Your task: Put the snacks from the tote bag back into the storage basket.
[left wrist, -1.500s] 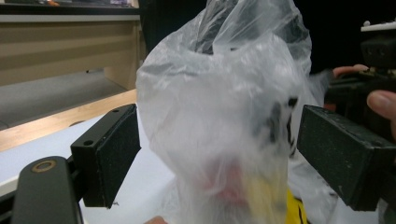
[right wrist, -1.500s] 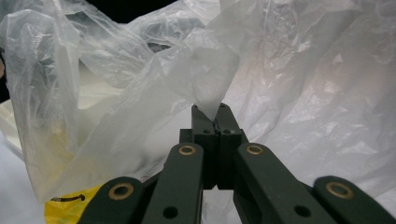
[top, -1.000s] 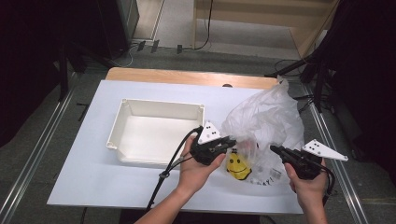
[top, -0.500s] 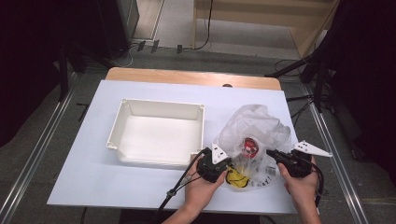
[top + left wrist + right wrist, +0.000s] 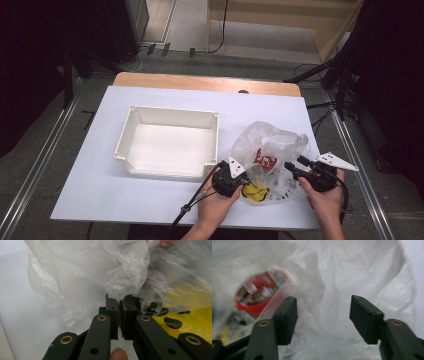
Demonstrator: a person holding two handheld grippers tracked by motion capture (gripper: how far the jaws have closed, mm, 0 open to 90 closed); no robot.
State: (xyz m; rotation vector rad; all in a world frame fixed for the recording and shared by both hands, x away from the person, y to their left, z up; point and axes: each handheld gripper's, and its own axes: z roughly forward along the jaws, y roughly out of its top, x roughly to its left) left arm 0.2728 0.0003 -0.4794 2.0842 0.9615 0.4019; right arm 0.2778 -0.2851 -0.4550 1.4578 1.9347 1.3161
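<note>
White tabletop [image 5: 150, 200], crumpled clear plastic bag [image 5: 272, 145] at its near right, beside the white tray [image 5: 170, 145].
Bag film is translucent, wrinkled (red [image 5: 263, 159] and yellow [image 5: 255, 192] items show through). Left tool [image 5: 120, 306] clamps a fold of the bag; right tool [image 5: 323, 315] jaws have just been opening, film lying between them unpressed.

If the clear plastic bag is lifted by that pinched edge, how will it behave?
The thin, crumpled clear plastic bag probably sags limply. The red-labelled packet and yellow item inside likely slide to the low point. The left gripper, pinching one fold, may slip.
</note>
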